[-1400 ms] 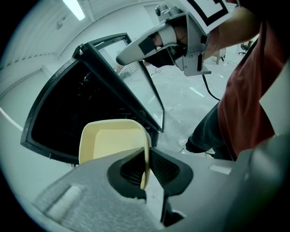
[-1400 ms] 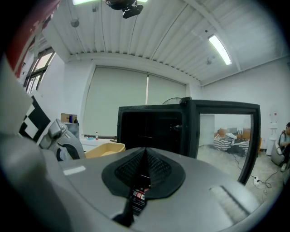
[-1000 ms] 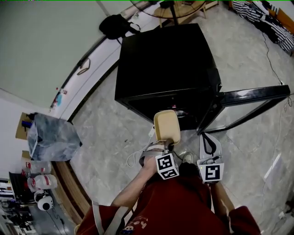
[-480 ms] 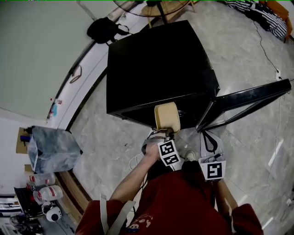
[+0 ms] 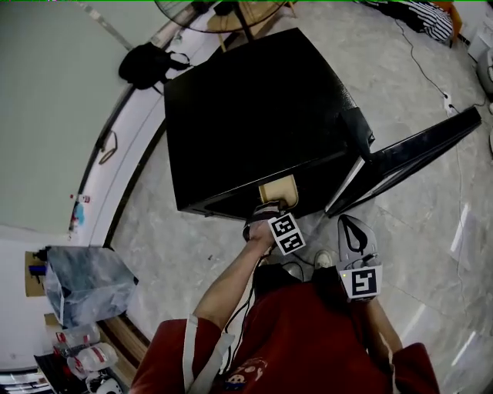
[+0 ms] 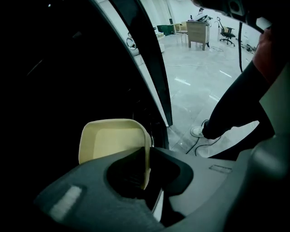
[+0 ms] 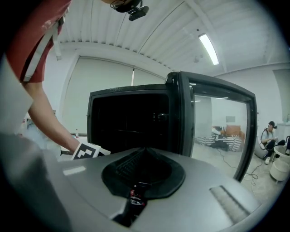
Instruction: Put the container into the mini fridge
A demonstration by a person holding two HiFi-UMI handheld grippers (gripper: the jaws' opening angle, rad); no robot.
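The black mini fridge (image 5: 254,108) stands on the floor with its door (image 5: 408,158) swung open to the right. My left gripper (image 5: 276,212) is shut on the rim of a shallow beige container (image 5: 279,191) and holds it at the fridge's opening, its far half hidden under the top edge. In the left gripper view the container (image 6: 111,140) lies against the dark interior, and the left gripper (image 6: 147,156) pinches its right wall. My right gripper (image 5: 353,235) hangs in front of the open door, shut and empty. The right gripper (image 7: 145,152) faces the fridge's dark inside (image 7: 127,124).
A fan base (image 5: 231,8) and a black bag (image 5: 146,61) lie behind the fridge. A grey plastic bag (image 5: 85,281) and bottles (image 5: 85,358) stand at the left. A white cable (image 6: 199,142) runs over the floor by a shoe (image 6: 198,131).
The left gripper has carried the container forward, from out in front of the fridge into its opening. The right gripper stayed beside the door.
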